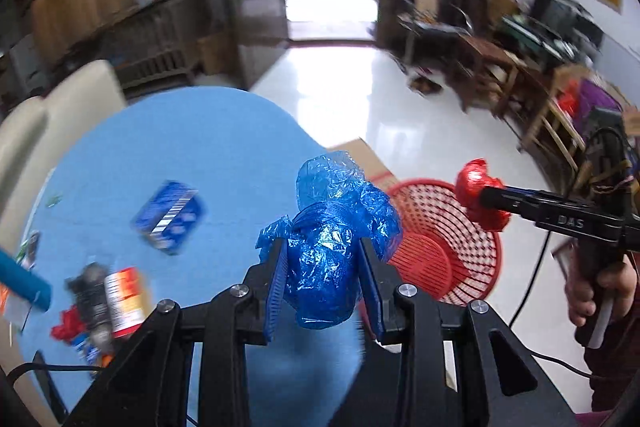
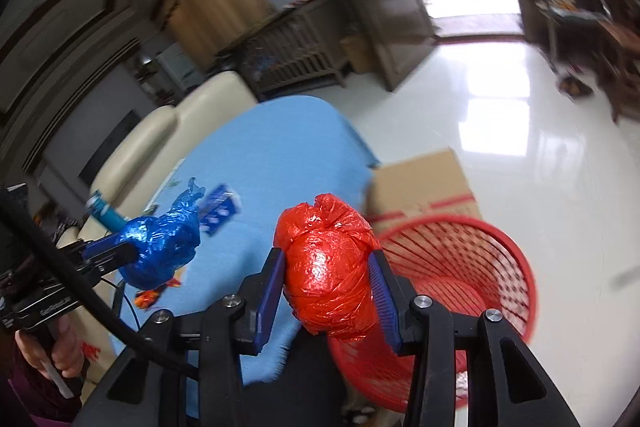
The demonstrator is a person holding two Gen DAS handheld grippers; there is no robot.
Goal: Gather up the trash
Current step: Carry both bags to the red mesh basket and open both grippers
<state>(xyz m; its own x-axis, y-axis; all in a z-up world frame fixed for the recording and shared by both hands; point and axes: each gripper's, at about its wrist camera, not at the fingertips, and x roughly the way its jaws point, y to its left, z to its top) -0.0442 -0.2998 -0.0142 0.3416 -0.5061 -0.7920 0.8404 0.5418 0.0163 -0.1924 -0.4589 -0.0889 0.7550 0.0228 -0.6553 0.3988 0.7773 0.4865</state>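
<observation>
— Progress? Left tongs [image 1: 324, 259] pinch a blue bag bundle [image 1: 332, 227], right tongs [image 2: 328, 291] a red bag bundle [image 2: 328, 267] — both near the red basket [image 2: 480, 267], undropped.
— Blue box [image 1: 170, 217], can [image 1: 124, 301], scraps remain on the desk [image 1: 200, 139].

A round table under a light blue cloth [image 1: 208, 147] stands on the glossy white tiled floor [image 1: 352, 99]. 2 cream leather armchairs [image 1: 60, 111] sit beside its far left edge. A brown cardboard box [image 2: 424, 183] rests beside its right edge.
</observation>
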